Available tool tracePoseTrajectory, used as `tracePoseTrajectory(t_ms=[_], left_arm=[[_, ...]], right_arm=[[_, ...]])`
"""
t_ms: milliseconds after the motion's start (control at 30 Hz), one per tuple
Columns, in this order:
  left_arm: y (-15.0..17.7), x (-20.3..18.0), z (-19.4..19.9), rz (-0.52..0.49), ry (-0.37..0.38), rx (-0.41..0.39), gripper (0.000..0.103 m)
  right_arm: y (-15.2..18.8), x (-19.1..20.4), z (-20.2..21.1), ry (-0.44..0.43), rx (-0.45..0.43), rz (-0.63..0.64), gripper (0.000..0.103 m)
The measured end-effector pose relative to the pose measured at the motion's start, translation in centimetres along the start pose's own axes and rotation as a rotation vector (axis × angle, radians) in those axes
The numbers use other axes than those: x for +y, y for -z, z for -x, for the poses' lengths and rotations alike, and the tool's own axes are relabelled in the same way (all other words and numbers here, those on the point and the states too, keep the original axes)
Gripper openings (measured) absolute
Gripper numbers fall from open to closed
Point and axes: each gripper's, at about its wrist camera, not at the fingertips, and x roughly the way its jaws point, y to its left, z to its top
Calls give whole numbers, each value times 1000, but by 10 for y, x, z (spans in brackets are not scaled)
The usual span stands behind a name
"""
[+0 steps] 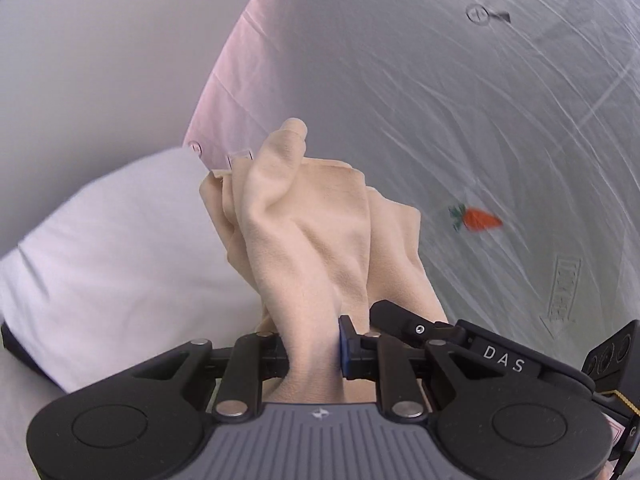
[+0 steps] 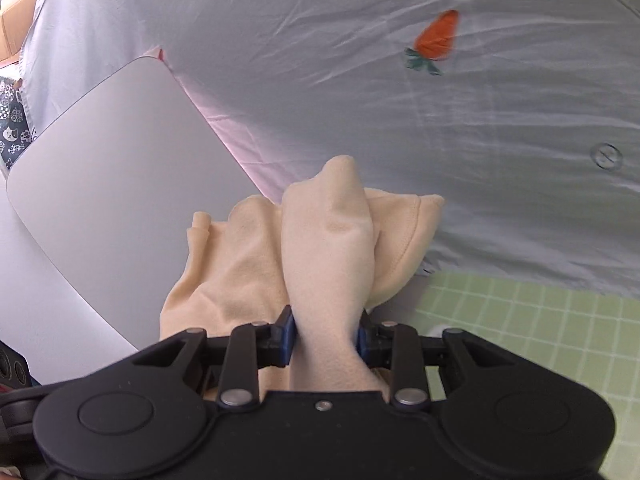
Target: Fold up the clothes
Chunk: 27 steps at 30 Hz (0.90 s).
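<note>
Cloth (image 1: 316,240) of beige fleece-like make, judged soft, light and limp, is held bunched and lifted above the sheet (image 1: 500,128), pinched by the left gripper (image 1: 314,350) and right gripper (image 2: 326,338); hemmed edges are judged better holds.

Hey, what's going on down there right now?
Left gripper and right gripper both clamped on beige garment. Bunched, unfolded, above the sheet. Nothing blocking.
</note>
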Motion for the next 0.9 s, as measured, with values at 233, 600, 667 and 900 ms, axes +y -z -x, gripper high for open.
tracePoseTrajectory(t_ms=[233,600,667,900], left_arm=[[-38,76,-59,34,-384,-68,41],[7,106,-52,96,-404,-53,84],[14,94,-40,56,-416,-52,92],[58,54,18,-53,-401,-81,103]], right_arm=[[-22,11,-125,-38,13,-19,70],[36,-15,-130,148,148,53,66],[34,-11,-114,174,156,93,66],[38,10,-39,243,126,209,93]])
